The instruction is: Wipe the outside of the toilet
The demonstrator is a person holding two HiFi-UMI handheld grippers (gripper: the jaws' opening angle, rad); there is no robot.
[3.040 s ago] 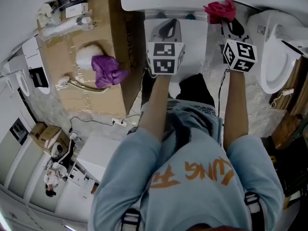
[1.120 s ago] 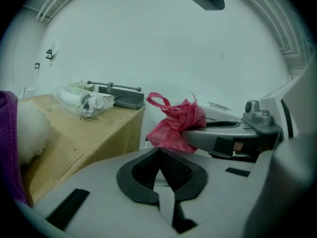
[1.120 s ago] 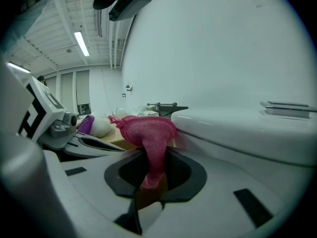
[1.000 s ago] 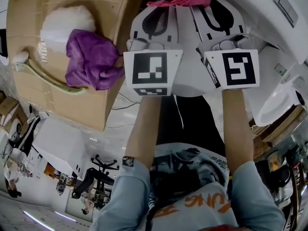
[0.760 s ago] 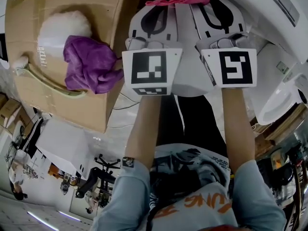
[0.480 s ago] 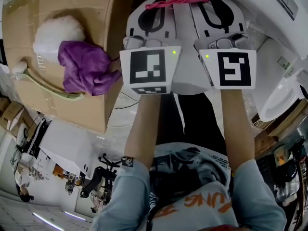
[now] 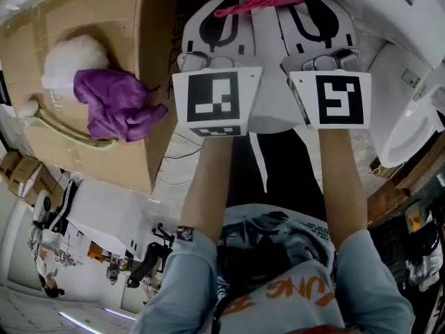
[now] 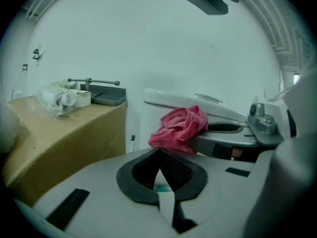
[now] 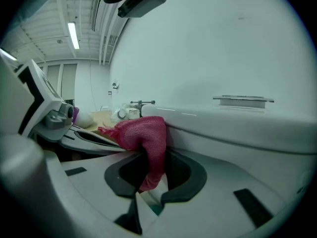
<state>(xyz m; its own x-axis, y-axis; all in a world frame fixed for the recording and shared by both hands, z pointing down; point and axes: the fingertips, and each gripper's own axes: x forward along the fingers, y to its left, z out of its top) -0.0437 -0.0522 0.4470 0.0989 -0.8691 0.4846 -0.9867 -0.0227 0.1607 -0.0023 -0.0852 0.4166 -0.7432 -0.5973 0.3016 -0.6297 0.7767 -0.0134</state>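
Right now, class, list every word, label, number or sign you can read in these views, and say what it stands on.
"UNG": orange print on the person's shirt, upside down, partly cut off; reading unsure.
Small print higher on that shirt: too small to read.
Label on the small white box on the cardboard box: too blurred.
Marker cubes: square patterns only, no words.

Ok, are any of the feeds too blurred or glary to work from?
Head view: evenly lit, sharp. Left gripper view: fisheye bending, dark corners, pink cloth clear. Right gripper view: same bending, ceiling light bright, no glare on the cloth.
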